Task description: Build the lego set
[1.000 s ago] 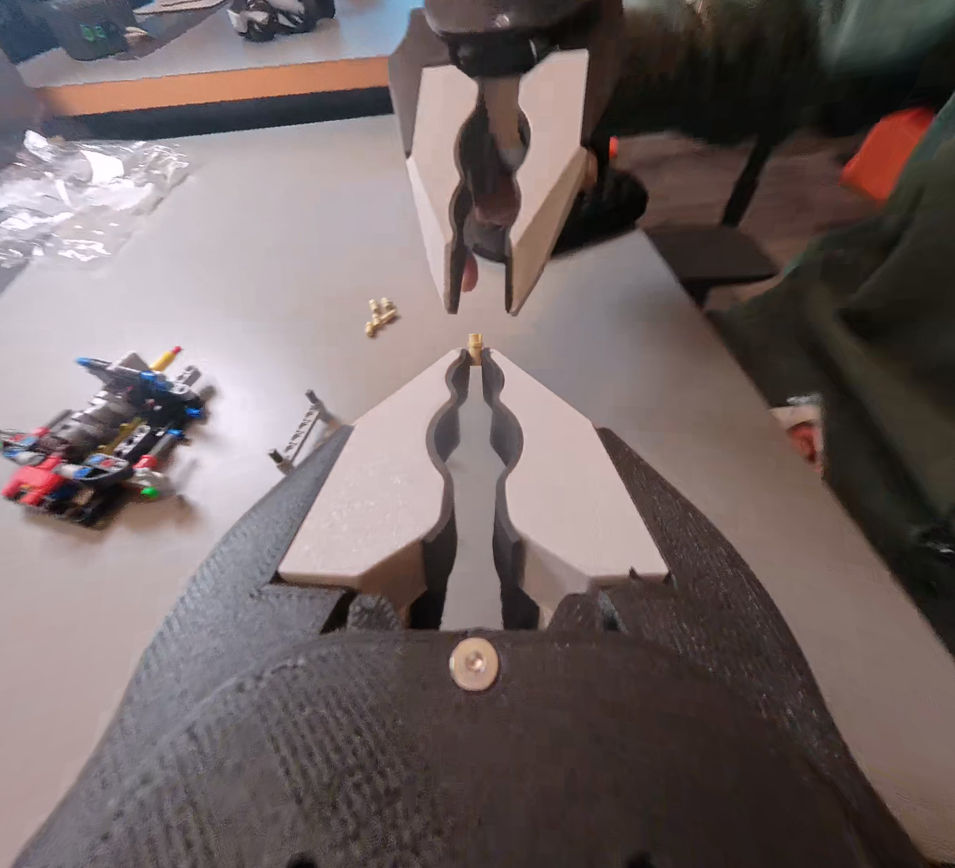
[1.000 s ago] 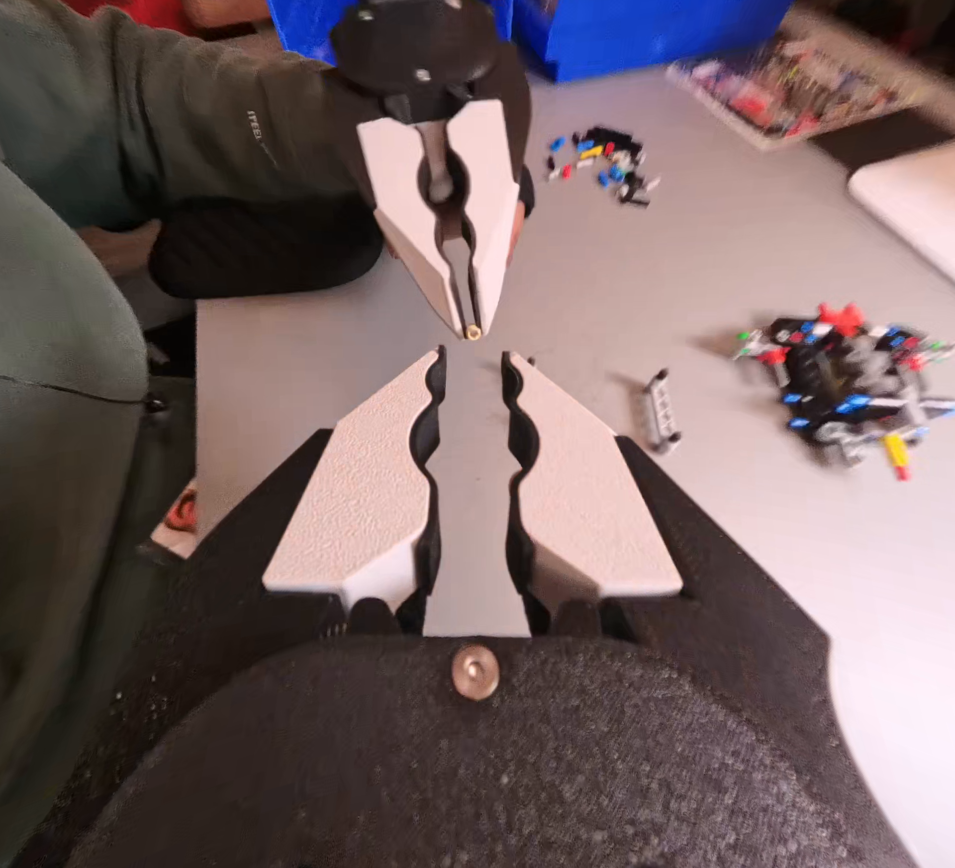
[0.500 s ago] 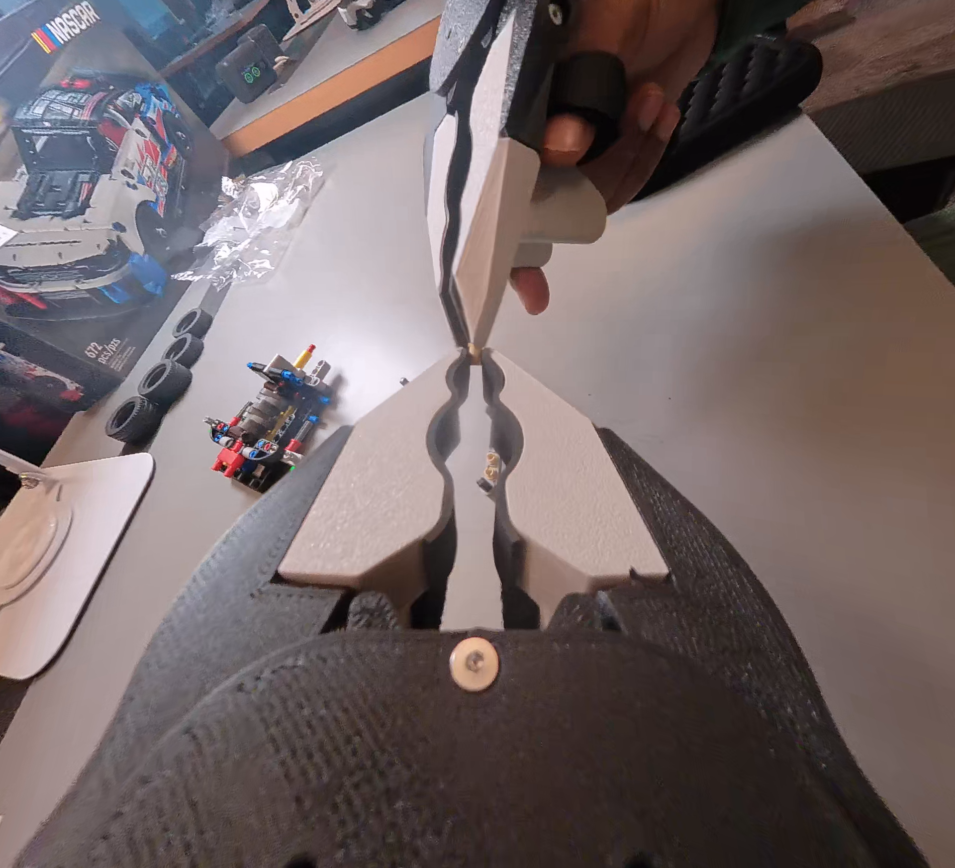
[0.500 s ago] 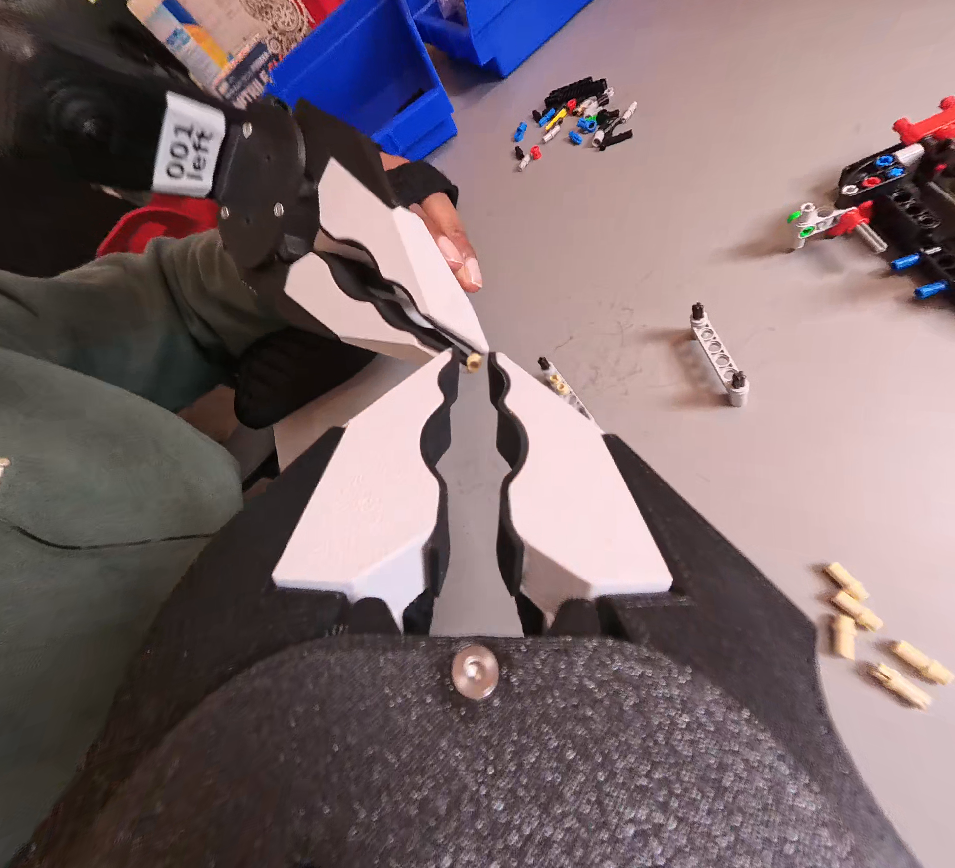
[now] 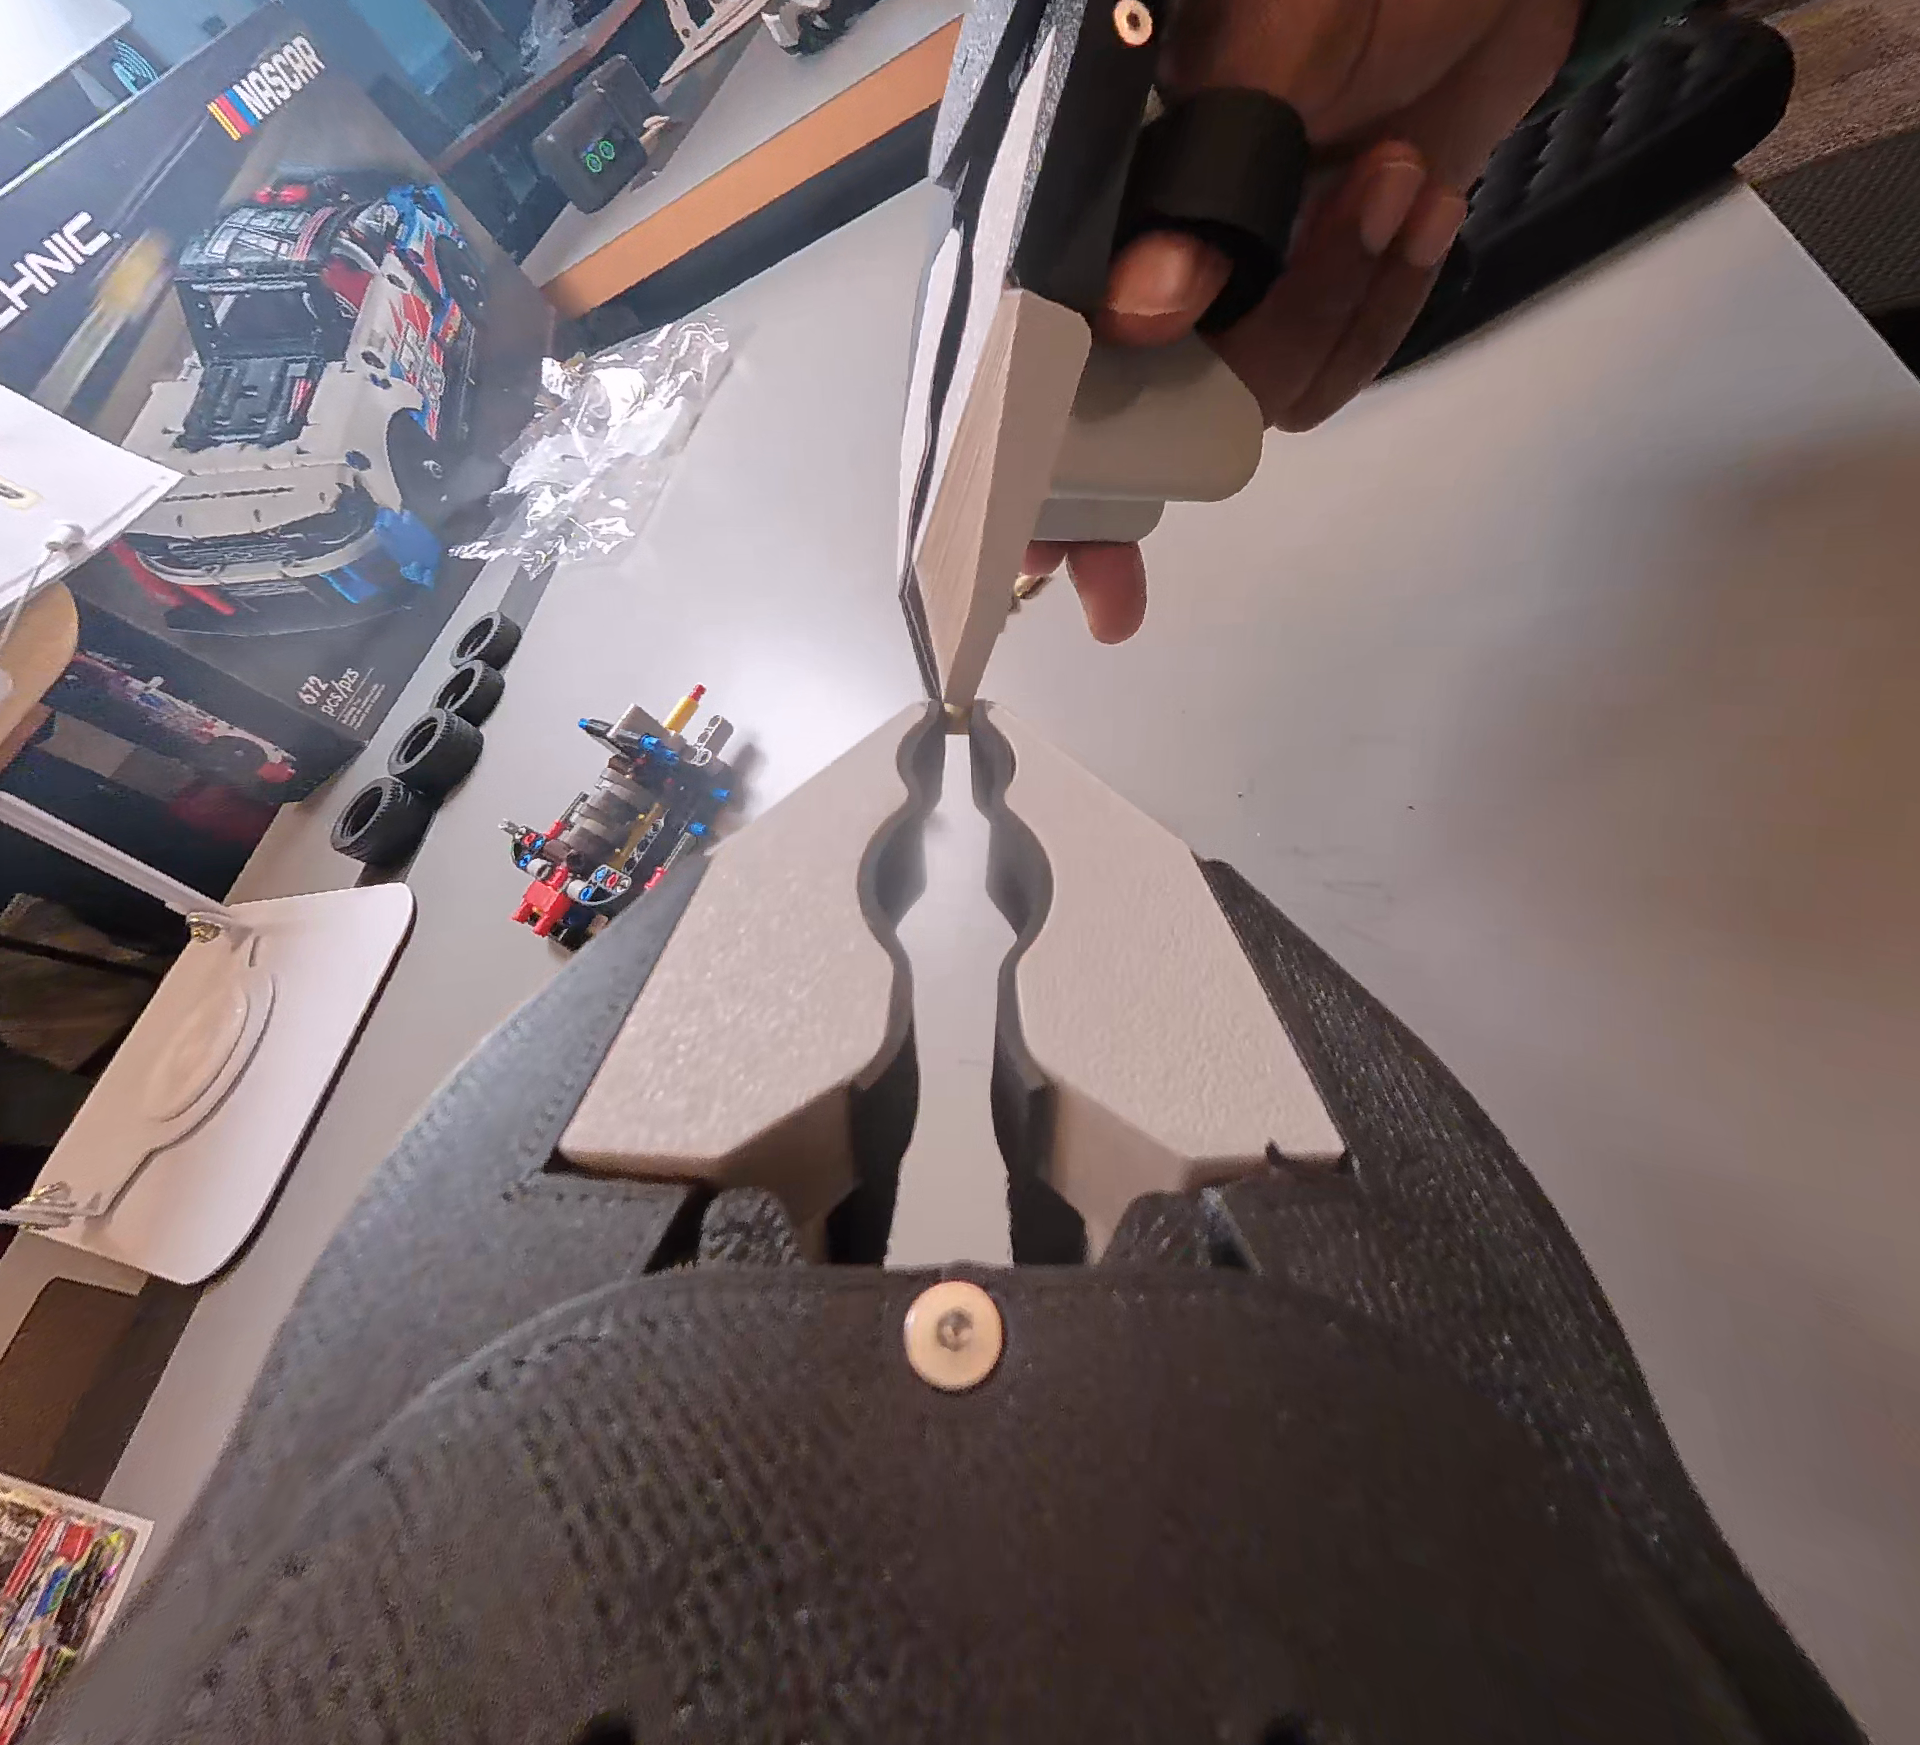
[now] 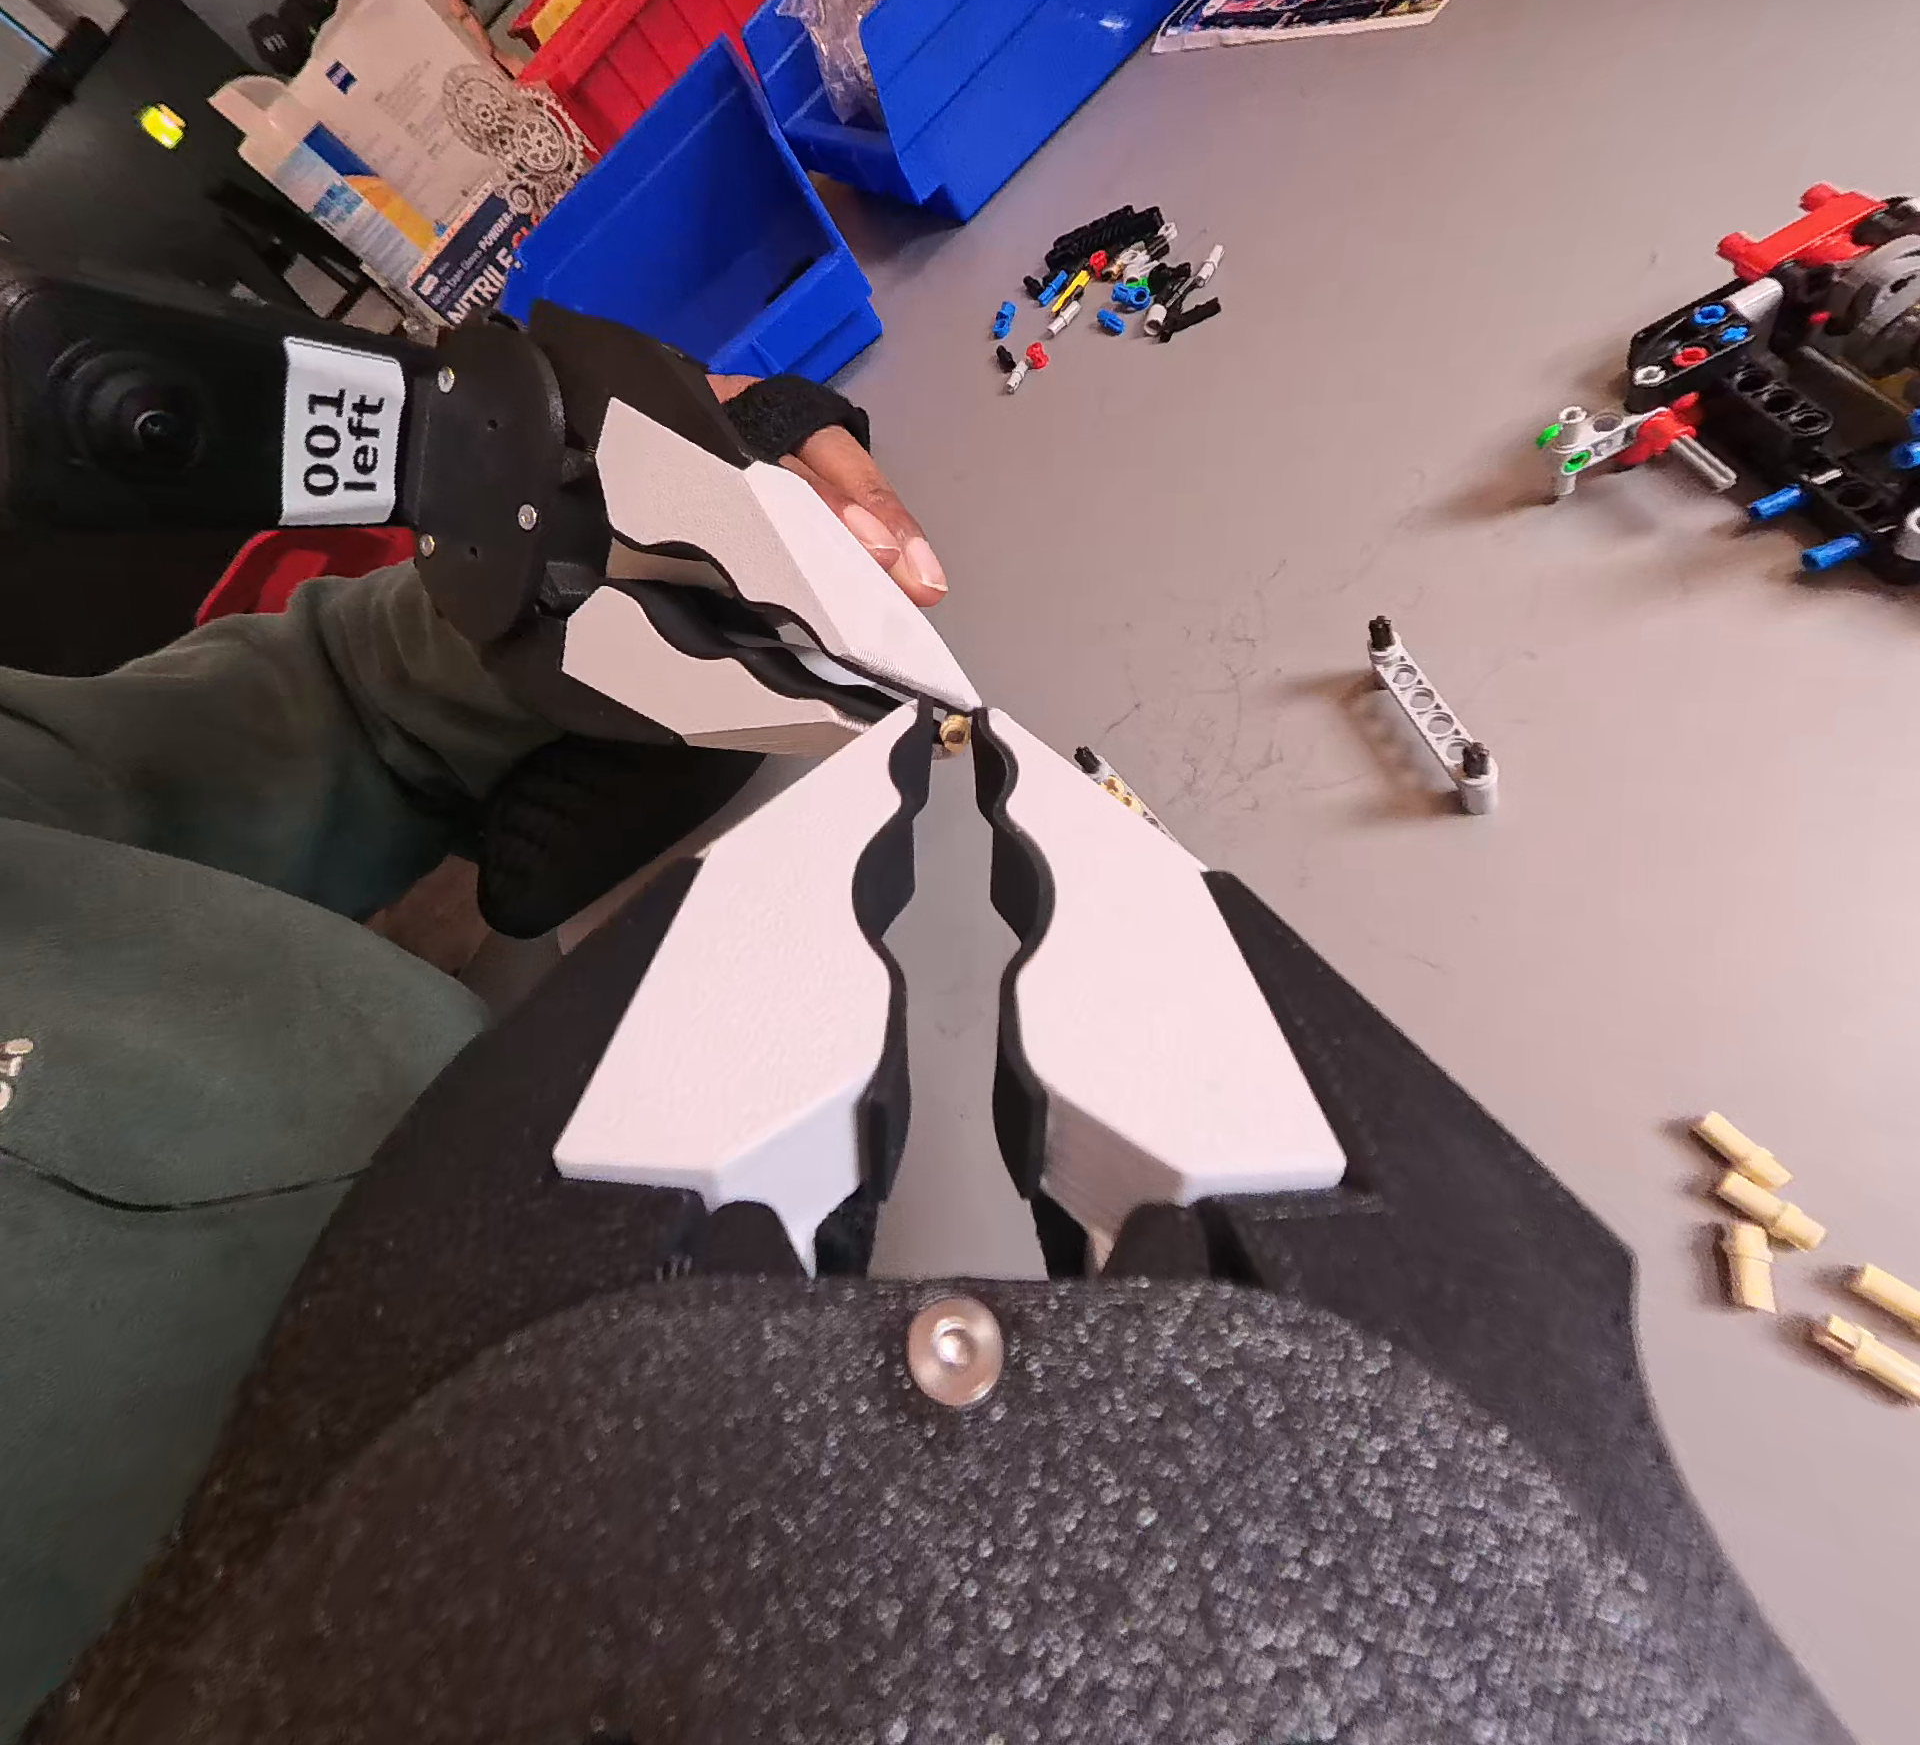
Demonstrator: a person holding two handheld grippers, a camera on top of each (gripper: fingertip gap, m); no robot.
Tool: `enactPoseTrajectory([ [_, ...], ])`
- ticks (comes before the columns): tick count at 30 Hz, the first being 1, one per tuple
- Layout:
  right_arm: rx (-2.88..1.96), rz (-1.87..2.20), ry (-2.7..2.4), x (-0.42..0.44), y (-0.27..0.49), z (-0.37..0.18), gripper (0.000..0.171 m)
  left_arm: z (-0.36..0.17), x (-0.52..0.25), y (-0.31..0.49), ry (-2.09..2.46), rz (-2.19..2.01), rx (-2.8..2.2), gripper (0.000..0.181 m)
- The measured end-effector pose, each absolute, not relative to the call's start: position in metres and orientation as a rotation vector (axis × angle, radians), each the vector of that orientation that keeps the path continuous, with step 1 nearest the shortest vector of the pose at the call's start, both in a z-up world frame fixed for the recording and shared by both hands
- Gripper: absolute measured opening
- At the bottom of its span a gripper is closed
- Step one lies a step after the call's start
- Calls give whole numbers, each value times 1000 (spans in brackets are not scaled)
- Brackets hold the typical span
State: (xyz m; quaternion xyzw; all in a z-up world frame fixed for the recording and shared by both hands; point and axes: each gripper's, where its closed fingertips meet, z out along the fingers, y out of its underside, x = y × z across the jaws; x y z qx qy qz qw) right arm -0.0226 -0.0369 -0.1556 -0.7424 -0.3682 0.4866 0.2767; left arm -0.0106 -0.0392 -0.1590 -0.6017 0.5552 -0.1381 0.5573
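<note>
Grey tabletop (image 6: pixel 1455 968) below, I hold a tan pin (image 6: pixel 952 731) pinched in my left gripper (image 5: pixel 954 714) while my right gripper (image 6: pixel 948 725), narrowed around its tip, takes it over, so next I must release left, then carry it toward the grey beam (image 6: pixel 1434 727).

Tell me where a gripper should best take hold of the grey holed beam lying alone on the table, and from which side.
The grey beam lies flat, holes up, with a black pin standing at each end. Probably best to come from above and close across its two long sides near the middle holes: the faces there are straight and parallel, the table around it is bare, and a mid-length grip stays clear of both pins.
</note>
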Motion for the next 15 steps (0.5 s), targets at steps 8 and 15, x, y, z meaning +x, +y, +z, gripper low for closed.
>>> enactPoseTrajectory([
  [8,-2009,1323,-921,-23,-34,-155,6,-158,-12,-36,1296,-269,-1415,2],
  [15,-2043,1363,-830,-23,-32,-157,6,-159,-13,-34,1295,-202,-1408,3],
])
